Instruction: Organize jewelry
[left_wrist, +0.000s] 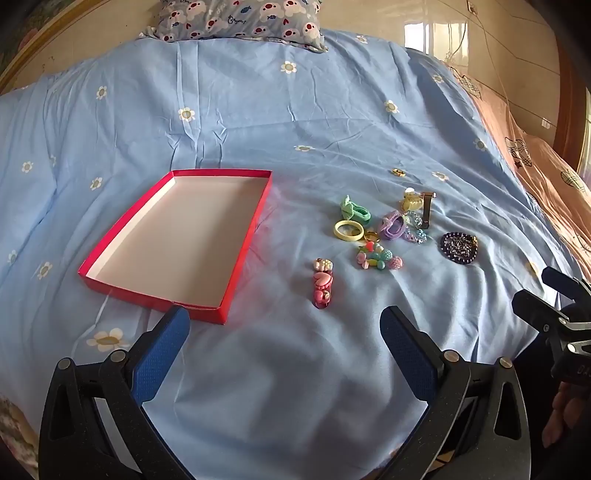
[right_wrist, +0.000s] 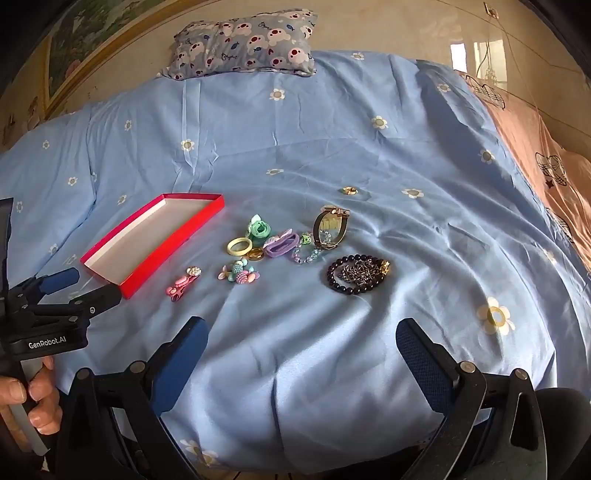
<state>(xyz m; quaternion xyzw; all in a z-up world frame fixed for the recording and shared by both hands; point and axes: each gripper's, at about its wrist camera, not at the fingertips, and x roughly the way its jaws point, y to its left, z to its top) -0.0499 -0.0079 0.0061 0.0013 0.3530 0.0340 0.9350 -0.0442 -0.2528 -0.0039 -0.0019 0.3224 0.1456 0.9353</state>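
A shallow red box (left_wrist: 236, 258) (right_wrist: 173, 236) with a white inside lies empty on the blue bedsheet. To its right lies a loose cluster of jewelry: a pink hair clip (left_wrist: 323, 282) (right_wrist: 181, 284), a yellow bangle (left_wrist: 348, 230) (right_wrist: 239, 246), a green hair tie (left_wrist: 354, 210), a purple piece (right_wrist: 280, 245), a beaded piece (left_wrist: 378, 258), a watch (right_wrist: 330, 225), a dark bead bracelet with a chain (left_wrist: 459, 247) (right_wrist: 356, 275) and a small gold ring (left_wrist: 398, 172) (right_wrist: 349, 190). My left gripper (left_wrist: 284, 325) is open and empty, near the box's front corner. My right gripper (right_wrist: 301, 336) is open and empty, in front of the cluster.
A patterned pillow (right_wrist: 245, 44) lies at the head of the bed against the wall. A pink blanket (right_wrist: 535, 147) covers the bed's right side. The right gripper's body shows at the left wrist view's right edge (left_wrist: 554, 314).
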